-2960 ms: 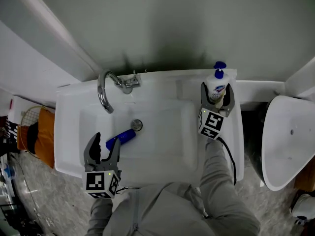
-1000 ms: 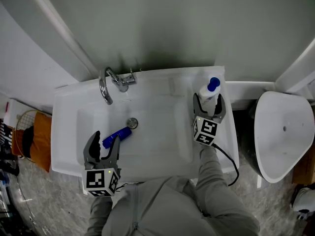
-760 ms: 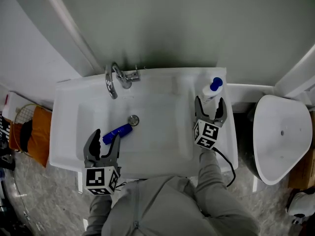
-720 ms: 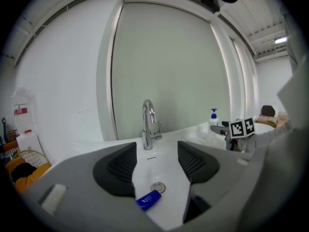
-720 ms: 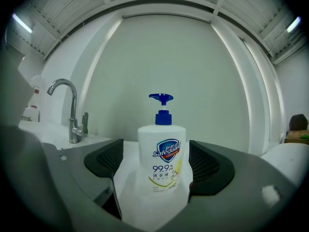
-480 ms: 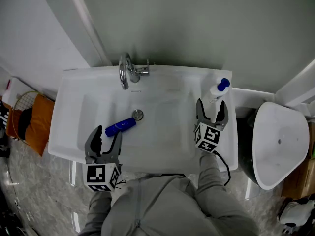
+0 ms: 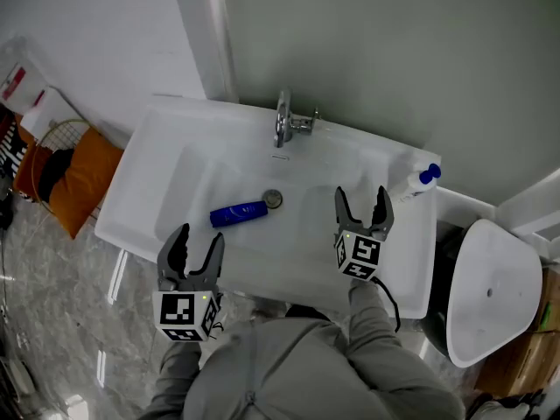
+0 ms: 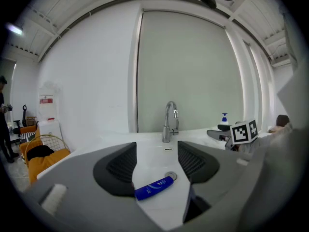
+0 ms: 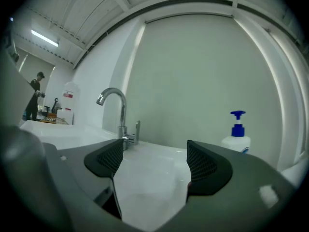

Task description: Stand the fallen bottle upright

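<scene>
Two hand-held grippers at a white ceramic washbasin (image 7: 157, 175), both empty.

Left gripper (image 7: 197, 239): jaws spread wide, nothing between the pads. Ahead of it, untouched, a dark blue plastic bottle (image 7: 238, 213) lies on its side on the basin floor, its far end beside the round metal drain (image 7: 273, 199). Right gripper (image 7: 360, 201): jaws spread wide, holding nothing. Beyond it to its right, apart from the jaws, a white pump bottle with a blue head (image 7: 418, 182) stands upright on the rear corner. Farther ahead, a curved chrome tap (image 7: 284, 121).
</scene>
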Demonstrator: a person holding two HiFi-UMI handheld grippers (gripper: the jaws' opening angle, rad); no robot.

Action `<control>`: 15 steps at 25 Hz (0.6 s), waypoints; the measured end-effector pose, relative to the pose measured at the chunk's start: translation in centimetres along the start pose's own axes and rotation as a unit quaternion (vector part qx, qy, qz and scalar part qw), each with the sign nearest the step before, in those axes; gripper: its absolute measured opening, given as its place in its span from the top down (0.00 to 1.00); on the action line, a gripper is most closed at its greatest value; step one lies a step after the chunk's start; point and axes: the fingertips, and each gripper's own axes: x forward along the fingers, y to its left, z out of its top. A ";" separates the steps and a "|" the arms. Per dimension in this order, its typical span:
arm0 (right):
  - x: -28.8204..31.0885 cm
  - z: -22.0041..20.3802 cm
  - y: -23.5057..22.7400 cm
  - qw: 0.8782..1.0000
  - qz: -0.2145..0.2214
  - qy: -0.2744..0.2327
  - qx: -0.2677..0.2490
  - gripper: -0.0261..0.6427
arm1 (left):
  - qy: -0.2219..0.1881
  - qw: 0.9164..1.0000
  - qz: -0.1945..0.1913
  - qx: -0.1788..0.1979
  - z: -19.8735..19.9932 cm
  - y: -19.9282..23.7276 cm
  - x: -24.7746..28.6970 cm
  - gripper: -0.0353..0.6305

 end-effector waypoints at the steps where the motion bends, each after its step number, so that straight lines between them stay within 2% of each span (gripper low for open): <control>1: 0.3 -0.1 1.5 1.000 0.019 0.002 -0.004 0.35 | 0.000 1.000 0.010 -0.004 -0.2 0.6 -0.6 0.47; 5: 1.4 -0.2 8.1 0.994 0.105 0.016 -0.033 0.35 | 0.002 0.998 0.053 -0.026 -1.3 3.1 -3.5 0.47; 9: 2.0 -1.1 15.0 0.976 0.199 0.032 -0.077 0.35 | 0.002 0.994 0.098 -0.049 -2.6 5.6 -6.1 0.47; 11: 2.2 -1.7 18.6 0.960 0.257 0.040 -0.106 0.35 | 0.001 0.991 0.120 -0.058 -3.2 6.6 -7.3 0.47; 15: 1.4 -4.0 25.2 0.913 0.362 0.060 -0.177 0.35 | 0.009 0.984 0.161 -0.072 -5.2 8.2 -9.9 0.47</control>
